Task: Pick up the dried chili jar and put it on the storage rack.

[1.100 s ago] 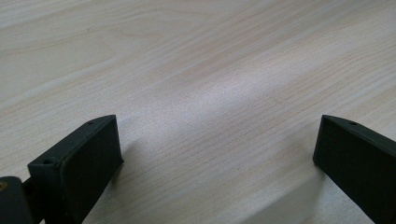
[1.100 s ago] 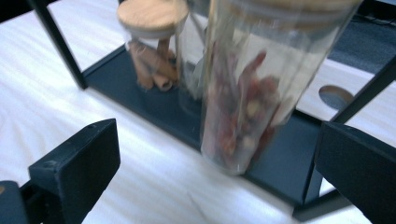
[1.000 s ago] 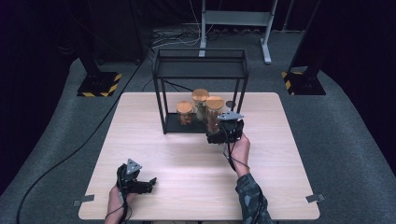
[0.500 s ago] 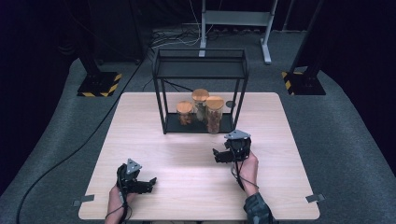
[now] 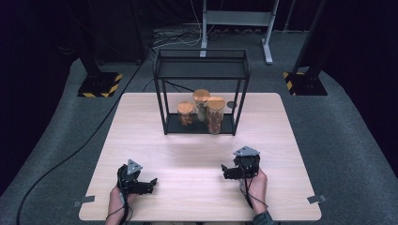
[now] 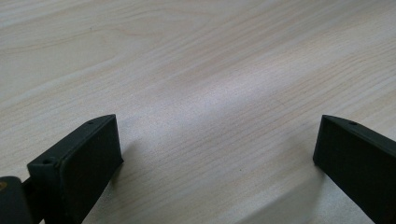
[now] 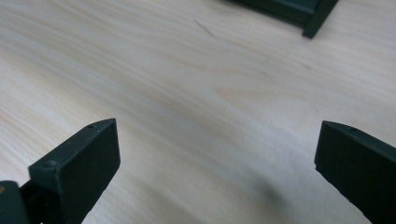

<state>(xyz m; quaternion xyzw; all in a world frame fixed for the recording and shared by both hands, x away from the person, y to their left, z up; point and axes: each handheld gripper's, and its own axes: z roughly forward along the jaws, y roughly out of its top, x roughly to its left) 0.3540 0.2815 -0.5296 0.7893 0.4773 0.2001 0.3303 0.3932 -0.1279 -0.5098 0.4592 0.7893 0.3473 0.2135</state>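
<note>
Jars with cork lids, three of them, stand close together on the bottom shelf of the black wire rack (image 5: 202, 70) at the table's far side: a short jar (image 5: 186, 113), a taller jar (image 5: 201, 104) behind and the tallest jar (image 5: 216, 114) at right. Both hands rest near the table's front edge, well apart from the rack. The left gripper (image 5: 146, 183) and right gripper (image 5: 228, 171) are spread wide, holding nothing. Pale wooden table (image 5: 197, 154), grey carpet, dark room.
</note>
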